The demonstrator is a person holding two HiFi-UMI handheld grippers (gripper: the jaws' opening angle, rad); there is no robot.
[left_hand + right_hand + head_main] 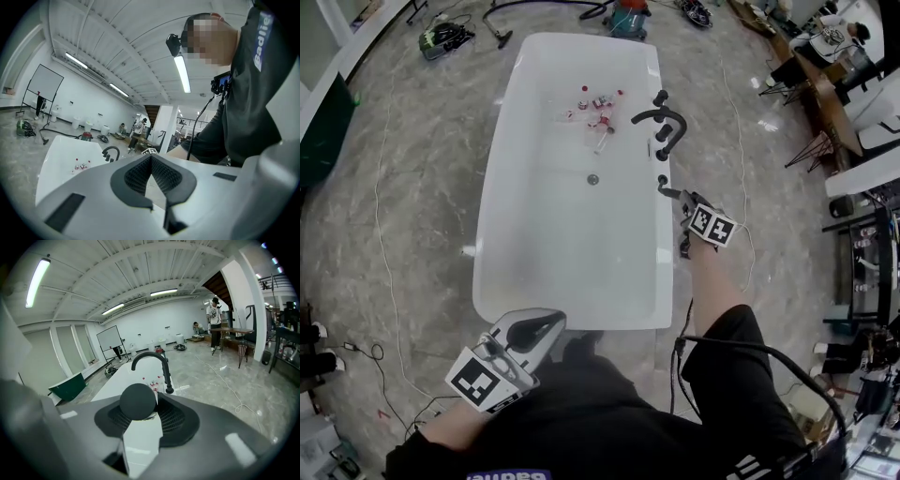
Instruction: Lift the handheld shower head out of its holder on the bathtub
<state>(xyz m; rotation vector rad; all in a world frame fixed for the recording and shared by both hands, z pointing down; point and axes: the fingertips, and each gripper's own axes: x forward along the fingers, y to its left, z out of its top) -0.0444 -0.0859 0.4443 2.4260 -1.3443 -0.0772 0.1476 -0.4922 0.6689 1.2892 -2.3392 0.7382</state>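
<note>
My right gripper (682, 200) is beside the right rim of the white bathtub (487, 202) and is shut on the black handheld shower head (665, 186). In the right gripper view the shower head's round black end (137, 401) sits between the dark pads of the right gripper (143, 414). The curved black faucet (152, 363) stands just beyond it on the tub rim, as does the faucet (661, 122) in the head view. The left gripper (546, 324) is low at the tub's near end with its jaws together and nothing in them. Its pads (136, 176) meet at the tip.
Several small red and white items (595, 105) lie inside the tub near the drain (593, 178). A vacuum (628, 14) stands past the far end. Cables (380, 253) run over the marble floor. Desks and chairs (825, 84) fill the right side.
</note>
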